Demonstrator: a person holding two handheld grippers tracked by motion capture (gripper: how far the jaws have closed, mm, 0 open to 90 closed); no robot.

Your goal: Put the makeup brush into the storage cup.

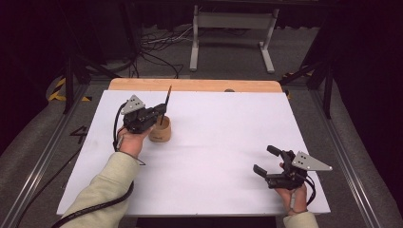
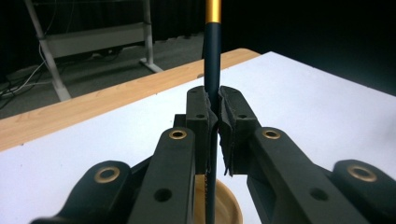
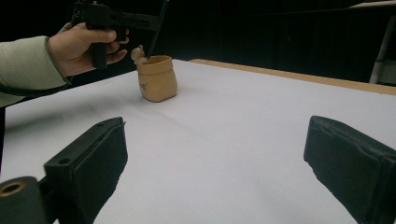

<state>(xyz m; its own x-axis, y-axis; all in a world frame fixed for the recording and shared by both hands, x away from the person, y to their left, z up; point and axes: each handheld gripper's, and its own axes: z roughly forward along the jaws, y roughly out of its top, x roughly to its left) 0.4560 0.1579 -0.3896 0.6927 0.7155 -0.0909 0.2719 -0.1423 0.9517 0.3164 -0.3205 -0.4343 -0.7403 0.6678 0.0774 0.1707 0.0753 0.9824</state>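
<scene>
My left gripper (image 1: 161, 110) is shut on a slim dark pen (image 2: 212, 60) with a gold band, held upright between its pads. The pen's lower end reaches down into a small tan cup (image 1: 160, 130) that stands on the white table (image 1: 214, 142) at the left. From the right gripper view the cup (image 3: 157, 78) shows as a bag-shaped holder, with the pen (image 3: 158, 29) slanting into its mouth and the left gripper (image 3: 154, 22) above it. My right gripper (image 1: 266, 160) rests open near the table's front right, nothing between its jaws.
A wooden strip (image 1: 195, 85) runs along the table's far edge. Beyond it stand a grey metal frame (image 1: 233, 28) and loose cables (image 1: 157, 47) on the floor. Black rails flank both sides of the table.
</scene>
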